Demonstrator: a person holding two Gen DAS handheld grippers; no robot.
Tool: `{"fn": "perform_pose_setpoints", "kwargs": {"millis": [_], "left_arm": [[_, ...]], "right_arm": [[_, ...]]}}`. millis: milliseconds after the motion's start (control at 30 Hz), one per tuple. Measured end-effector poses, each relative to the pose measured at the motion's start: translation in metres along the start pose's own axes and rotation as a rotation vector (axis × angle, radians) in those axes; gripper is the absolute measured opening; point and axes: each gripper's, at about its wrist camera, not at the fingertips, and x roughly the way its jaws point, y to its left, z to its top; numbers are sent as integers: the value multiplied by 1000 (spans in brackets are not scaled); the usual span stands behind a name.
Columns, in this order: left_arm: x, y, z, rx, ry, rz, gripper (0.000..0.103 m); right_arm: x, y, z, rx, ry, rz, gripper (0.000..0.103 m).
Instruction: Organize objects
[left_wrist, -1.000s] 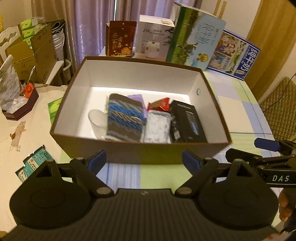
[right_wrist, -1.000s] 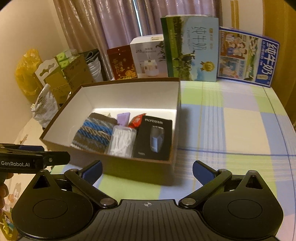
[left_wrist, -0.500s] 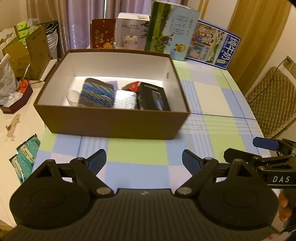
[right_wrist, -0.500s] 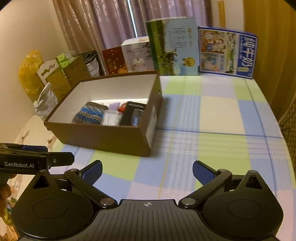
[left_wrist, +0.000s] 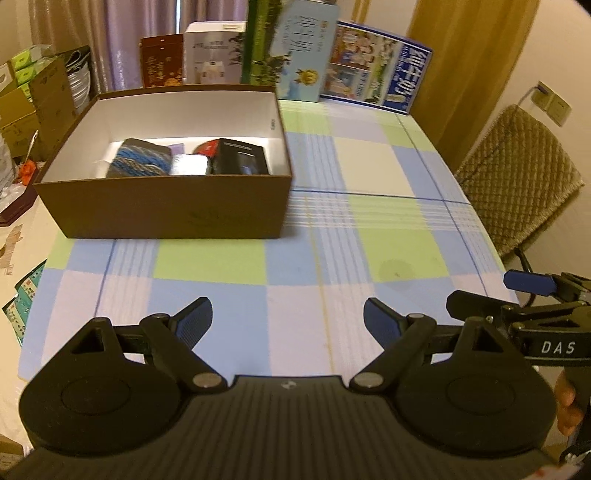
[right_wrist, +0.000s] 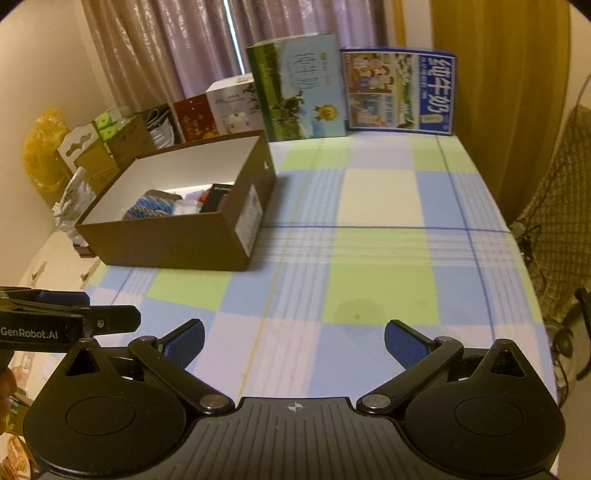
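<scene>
We hold both tongs spread and empty over the checked tablecloth (left_wrist: 332, 229): the left gripper (left_wrist: 288, 319) and the right gripper (right_wrist: 294, 341) side by side. The brown box (left_wrist: 166, 210) stands well ahead to our left, near the cloth's left edge, with the knitted pouch (left_wrist: 142, 162) and black packet (left_wrist: 240, 160) inside. Bare cloth lies between us and the cartons (right_wrist: 303, 92) at the far edge.

Bare table (left_wrist: 369, 236) lies open right of the box (left_wrist: 166, 206); cartons (right_wrist: 303, 96) wall the far edge.
</scene>
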Motion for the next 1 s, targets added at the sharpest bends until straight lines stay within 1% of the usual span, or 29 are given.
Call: {"fn": "perform_pose_setpoints", "kwargs": {"millis": [333,667,1000], "left_arm": [[-11,-27,-23,30,-8,-22,87],[-23,-44,-36,49,-32,-59,87],[-29,-57,-47,63,-48,-62,87]], "right_arm": [[-30,-21,-20,35,-15,-35,101],[-48,-33,-36,57,-25,-49,101],[-60,-46,-46,75,-33,-62,101]]}}
